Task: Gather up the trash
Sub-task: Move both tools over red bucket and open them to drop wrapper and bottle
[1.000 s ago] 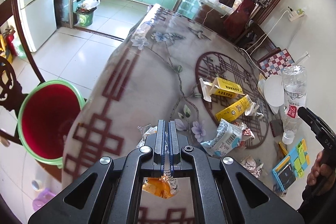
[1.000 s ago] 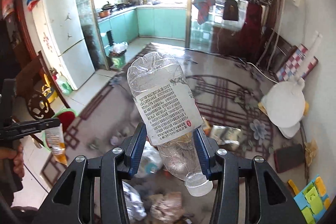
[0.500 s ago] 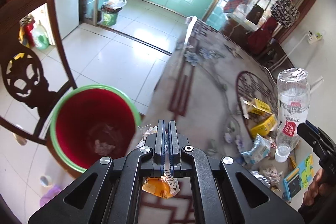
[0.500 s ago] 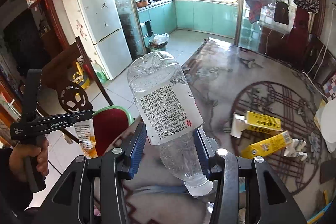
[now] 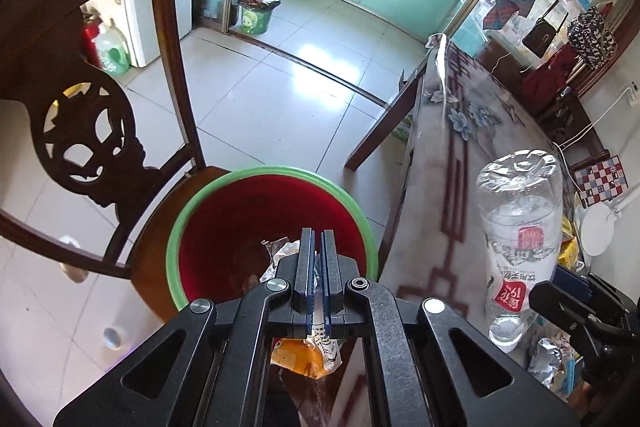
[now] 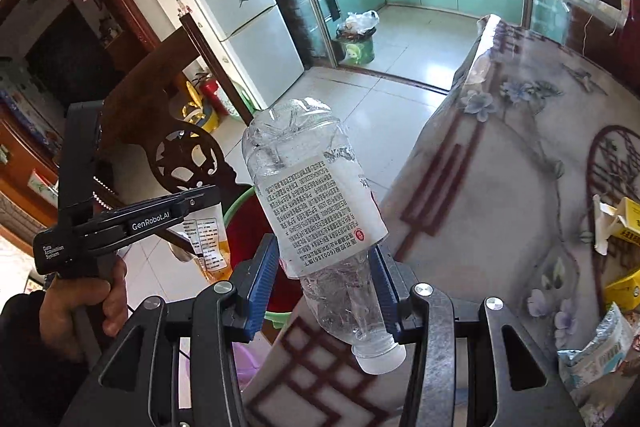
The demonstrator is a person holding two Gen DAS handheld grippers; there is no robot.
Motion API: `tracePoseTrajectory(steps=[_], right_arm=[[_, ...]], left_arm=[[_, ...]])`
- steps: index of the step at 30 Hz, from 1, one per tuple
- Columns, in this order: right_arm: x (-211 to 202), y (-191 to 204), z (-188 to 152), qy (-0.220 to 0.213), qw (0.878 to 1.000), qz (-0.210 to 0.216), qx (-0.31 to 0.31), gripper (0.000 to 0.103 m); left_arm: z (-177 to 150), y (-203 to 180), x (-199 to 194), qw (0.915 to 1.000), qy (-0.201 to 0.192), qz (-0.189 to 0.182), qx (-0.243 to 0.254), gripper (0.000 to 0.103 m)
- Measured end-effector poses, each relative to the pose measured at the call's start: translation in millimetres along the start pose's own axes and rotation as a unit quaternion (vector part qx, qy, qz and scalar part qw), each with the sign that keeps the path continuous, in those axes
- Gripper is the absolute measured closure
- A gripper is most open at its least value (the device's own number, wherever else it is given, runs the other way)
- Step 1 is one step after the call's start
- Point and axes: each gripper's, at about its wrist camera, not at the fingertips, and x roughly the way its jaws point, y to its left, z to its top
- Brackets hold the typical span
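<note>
Here, left claw (image 5: 317,255) clenched on 1 orange-and-white wrapper (image 5: 308,355); the wrapper hangs below the blue pads, above the red bin's mouth. Right claw (image 6: 324,267) grasping 1 clear plastic bottle (image 6: 316,195), pads on its lower body, cap end down toward the camera, base tilted up and away. Red bin (image 5: 200,211) with green rim sits on a dark wooden chair (image 5: 88,131), just beside the surface (image 6: 500,163) edge; crumpled foil (image 5: 280,251) shows inside it. On the patterned cloth to the right: 2 yellow cartons (image 6: 624,227) and 1 crushed blue-white pack (image 6: 600,347). Farther back: tiled floor, a small green kitchen bin (image 5: 256,15), teal cabinets.
</note>
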Motion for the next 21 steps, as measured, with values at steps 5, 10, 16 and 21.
tracePoseTrajectory(steps=[5, 10, 16, 21], right_arm=[[36, 9, 5, 0.026, 1.000, 0.006, 0.008, 0.059], [53, 16, 11, 0.038, 0.999, 0.000, -0.001, 0.059], [62, 21, 17, 0.038, 0.999, -0.003, -0.004, 0.058], [65, 18, 17, 0.040, 0.999, -0.005, -0.001, 0.056]], left_arm=[[3, 11, 7, 1.0000, 0.007, 0.006, 0.004, 0.101], [7, 18, 13, 0.9999, 0.014, 0.007, 0.006, 0.101], [13, 22, 16, 0.9998, 0.017, 0.006, 0.008, 0.095], [14, 26, 9, 0.9999, -0.009, 0.013, 0.000, 0.036]])
